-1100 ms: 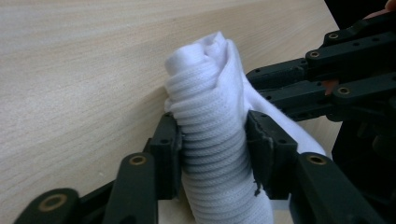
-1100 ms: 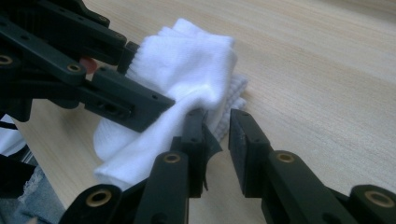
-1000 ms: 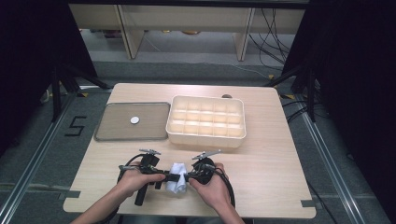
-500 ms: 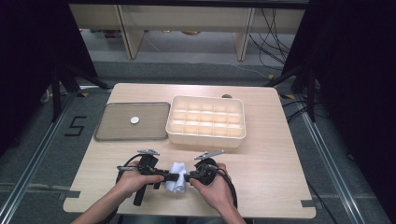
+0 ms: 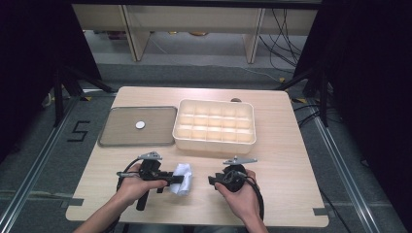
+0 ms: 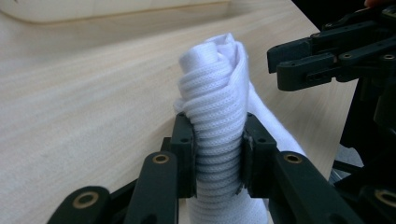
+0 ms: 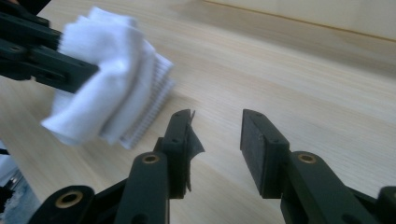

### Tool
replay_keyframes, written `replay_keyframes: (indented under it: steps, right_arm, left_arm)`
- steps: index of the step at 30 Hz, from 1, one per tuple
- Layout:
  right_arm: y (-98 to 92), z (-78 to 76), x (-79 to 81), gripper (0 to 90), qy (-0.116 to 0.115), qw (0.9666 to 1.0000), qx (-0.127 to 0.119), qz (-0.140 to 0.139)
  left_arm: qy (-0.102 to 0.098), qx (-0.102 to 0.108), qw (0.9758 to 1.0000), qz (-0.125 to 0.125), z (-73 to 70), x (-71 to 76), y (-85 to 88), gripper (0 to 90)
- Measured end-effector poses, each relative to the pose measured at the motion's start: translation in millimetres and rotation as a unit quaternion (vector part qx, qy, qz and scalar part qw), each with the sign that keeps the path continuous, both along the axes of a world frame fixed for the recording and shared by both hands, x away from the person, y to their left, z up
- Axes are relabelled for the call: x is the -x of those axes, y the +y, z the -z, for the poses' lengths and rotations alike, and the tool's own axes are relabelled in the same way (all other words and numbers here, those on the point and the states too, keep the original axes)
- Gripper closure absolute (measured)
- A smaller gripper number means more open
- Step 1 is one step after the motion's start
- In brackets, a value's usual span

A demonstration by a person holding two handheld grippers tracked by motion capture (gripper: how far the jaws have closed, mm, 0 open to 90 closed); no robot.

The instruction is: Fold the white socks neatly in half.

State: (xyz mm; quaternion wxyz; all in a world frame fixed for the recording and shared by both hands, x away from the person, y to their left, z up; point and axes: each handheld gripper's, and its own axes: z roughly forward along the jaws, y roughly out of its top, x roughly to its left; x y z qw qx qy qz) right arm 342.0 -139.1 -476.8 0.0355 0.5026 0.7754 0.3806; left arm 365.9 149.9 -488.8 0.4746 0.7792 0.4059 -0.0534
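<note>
A rolled white ribbed cloth [image 5: 182,177] lies low over the near part of the wooden table [image 5: 291,160]. My left gripper [image 5: 179,179] is shut on the cloth [image 6: 215,116], its jaws squeezing the roll from both sides. My right gripper [image 5: 212,180] stands open a short way to the right of the cloth [image 7: 112,93], with nothing between its jaws. In the left gripper view the right gripper [image 6: 280,65] shows at the upper right, clear of the cloth. A person's hands hold both grippers.
A cream tray with several compartments [image 5: 214,144] stands in the middle of the table. Left of it lies a flat grey tray [image 5: 111,136] with a small white disc [image 5: 140,124] on it. Bare wood stretches to the right of my right hand.
My right gripper has let go of the cloth and drawn back to the right, open. The left gripper keeps hold of the cloth.
</note>
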Motion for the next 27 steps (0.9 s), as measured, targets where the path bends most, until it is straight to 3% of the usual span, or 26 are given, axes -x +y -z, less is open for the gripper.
replay_keyframes:
  steps: [4,6,8,13,17,18,22,27]
  right_arm:
    - [-12.4,4.2,-0.9,63.6,-0.014,0.9999,-0.005,0.006]
    - [-17.4,4.6,0.0,63.5,-0.008,0.9998,-0.004,0.016]
    - [-21.3,6.8,-0.7,63.5,-0.023,0.9995,-0.01,0.019]
    - [-29.7,8.0,0.8,63.0,-0.034,0.999,-0.01,0.026]
    - [-32.0,8.2,3.3,62.3,-0.024,0.9987,-0.011,0.043]
    - [-34.2,9.8,2.1,62.1,-0.032,0.9987,-0.004,0.039]
    - [-35.4,11.1,3.6,61.9,-0.031,0.9988,-0.013,0.036]
    - [-35.7,12.3,3.8,61.4,-0.027,0.9988,-0.01,0.039]
  left_arm:
    - [-0.019,-0.001,0.9998,-0.007,-3.9,-0.3,0.7,70.5]
    - [-0.029,0.0,0.9996,-0.006,-4.9,-1.5,1.4,70.5]
    - [-0.039,-0.006,0.9992,-0.01,-6.6,-1.8,1.8,70.6]
    - [-0.063,0.003,0.998,-0.008,-10.5,-3.4,2.9,70.5]
    - [-0.088,0.003,0.9959,-0.02,-15.2,-5.3,3.2,70.5]
    - [-0.093,0.005,0.9954,-0.021,-15.8,-6.1,3.1,70.5]
    - [-0.107,-0.006,0.9938,-0.03,-21.2,-7.7,3.5,70.5]
    - [-0.121,-0.004,0.9918,-0.041,-25.7,-10.8,2.8,70.5]
